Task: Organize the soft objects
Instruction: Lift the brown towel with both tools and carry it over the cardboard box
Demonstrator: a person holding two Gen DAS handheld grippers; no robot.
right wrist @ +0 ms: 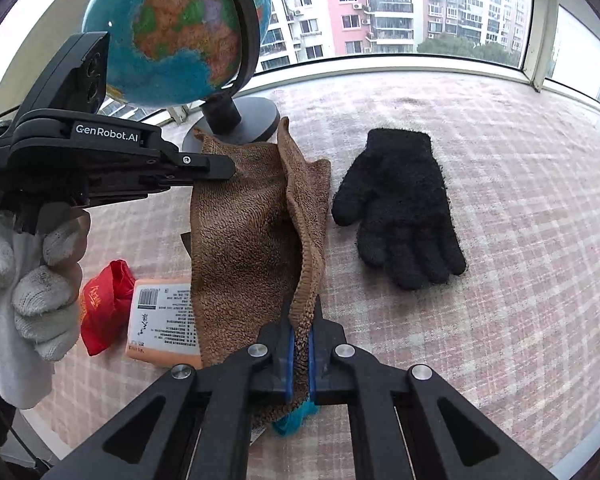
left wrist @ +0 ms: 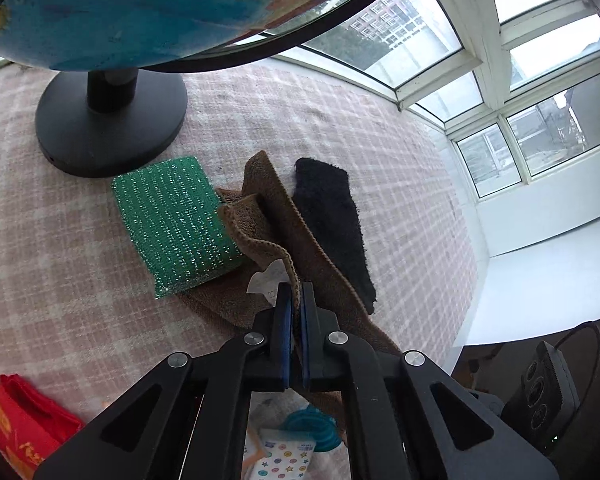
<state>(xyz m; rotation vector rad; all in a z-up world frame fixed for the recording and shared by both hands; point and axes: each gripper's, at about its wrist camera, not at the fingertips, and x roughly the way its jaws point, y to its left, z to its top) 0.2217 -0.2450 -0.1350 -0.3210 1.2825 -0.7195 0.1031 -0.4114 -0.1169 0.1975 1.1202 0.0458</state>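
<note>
Both cams sit just behind their tongs, angled steeply down, close over the desk [left wrist: 80,240]. Left tongs [left wrist: 296,292] face right-side windows; right tongs [right wrist: 302,316] face front windows. Shared: towel [right wrist: 244,232] ahead of both tongs, glove [left wrist: 332,228], globe [right wrist: 172,32].

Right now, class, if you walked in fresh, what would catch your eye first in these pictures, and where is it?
Probably the brown towel, pinched at two edges: the left hand-held gripper and the right hand-held gripper are both shut on it. Next, the globe standing behind it by the window. A black glove lies flat to the towel's right, and a glittery green sponge sits on its left.
</note>
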